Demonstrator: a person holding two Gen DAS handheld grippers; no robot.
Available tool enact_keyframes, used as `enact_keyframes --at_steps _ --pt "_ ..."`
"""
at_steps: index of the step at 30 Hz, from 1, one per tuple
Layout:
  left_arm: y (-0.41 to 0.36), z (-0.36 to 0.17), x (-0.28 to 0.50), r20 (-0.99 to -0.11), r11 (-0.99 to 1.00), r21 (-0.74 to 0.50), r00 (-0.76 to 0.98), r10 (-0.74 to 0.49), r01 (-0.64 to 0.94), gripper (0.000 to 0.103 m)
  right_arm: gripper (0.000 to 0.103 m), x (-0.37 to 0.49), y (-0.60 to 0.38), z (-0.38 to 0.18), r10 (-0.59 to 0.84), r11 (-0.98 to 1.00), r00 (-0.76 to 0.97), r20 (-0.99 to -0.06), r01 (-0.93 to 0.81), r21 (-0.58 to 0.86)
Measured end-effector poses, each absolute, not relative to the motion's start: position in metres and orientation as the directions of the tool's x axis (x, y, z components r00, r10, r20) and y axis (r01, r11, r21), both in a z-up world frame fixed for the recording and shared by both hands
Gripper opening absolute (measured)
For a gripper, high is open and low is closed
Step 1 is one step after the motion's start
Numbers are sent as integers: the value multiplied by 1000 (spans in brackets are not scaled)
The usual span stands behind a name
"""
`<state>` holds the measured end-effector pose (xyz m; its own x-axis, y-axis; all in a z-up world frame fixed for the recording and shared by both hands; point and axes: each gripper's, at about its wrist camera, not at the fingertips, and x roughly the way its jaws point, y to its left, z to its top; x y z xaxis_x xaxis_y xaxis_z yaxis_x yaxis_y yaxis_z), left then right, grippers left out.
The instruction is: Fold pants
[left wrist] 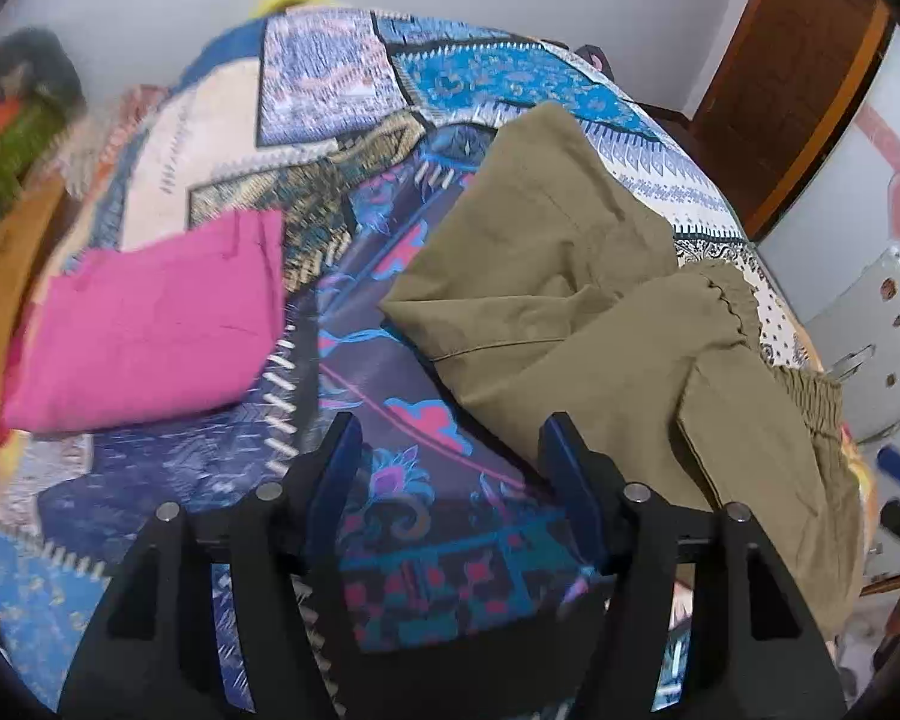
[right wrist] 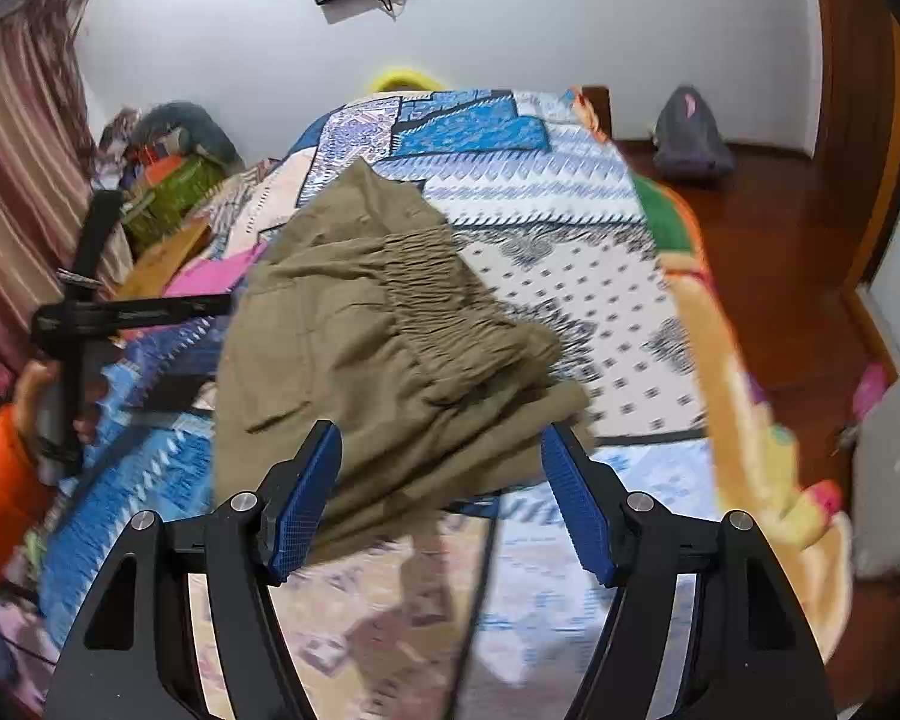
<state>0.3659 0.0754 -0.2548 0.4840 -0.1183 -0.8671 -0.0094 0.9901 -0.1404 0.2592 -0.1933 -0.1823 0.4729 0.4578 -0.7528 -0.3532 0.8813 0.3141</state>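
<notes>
Olive-green elastic-waist pants [right wrist: 390, 324] lie bunched on patchwork bedspread [left wrist: 342, 78]; left gripper [left wrist: 450, 450] open, empty; right gripper [right wrist: 441, 456] open, straddling the fabric's near edge.

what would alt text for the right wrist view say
Olive-green pants, bunched with the elastic waistband on top, lie on a patchwork bedspread just beyond the open blue-padded right tongs, which hold nothing. At far left, a hand in an orange sleeve holds the other tool.

Patchwork bedspread [left wrist: 330, 78], folded pink cloth [left wrist: 150, 324], wooden door [left wrist: 798, 72], perhaps a grey bag [right wrist: 690, 138] on the floor.
</notes>
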Motion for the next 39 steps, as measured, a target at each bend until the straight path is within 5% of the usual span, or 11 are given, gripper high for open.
enact_keyframes --at_steps 10,13,15,16,20,25,30,39 --pt "73 -284 406 -904 981 -192 387 -181 11 64 66 270 -167 -218 410 897 394 -823 -337 286" --pt "68 -287 413 -903 985 -169 394 -171 41 63 74 269 -173 -230 417 900 413 -810 -309 306" --pt "67 -287 416 -897 985 -167 410 -167 35 49 76 272 -180 -235 445 891 398 -802 -289 351" --pt "65 -286 416 -893 988 -149 426 -147 29 22 76 272 -181 -236 452 888 394 -800 -283 362" --pt "63 -280 412 -876 993 -119 469 -114 19 10 76 278 -178 -236 449 885 387 -805 -319 340" --pt "63 -268 395 -861 998 -47 505 -59 36 7 74 291 -173 -235 428 886 384 -818 -358 295" --pt "95 -254 359 -869 993 -118 485 -94 -20 7 59 304 -162 -234 428 874 373 -823 -401 273" --pt "123 -252 261 -870 971 -201 478 -116 -129 7 54 323 -121 -231 406 845 381 -831 -504 181"
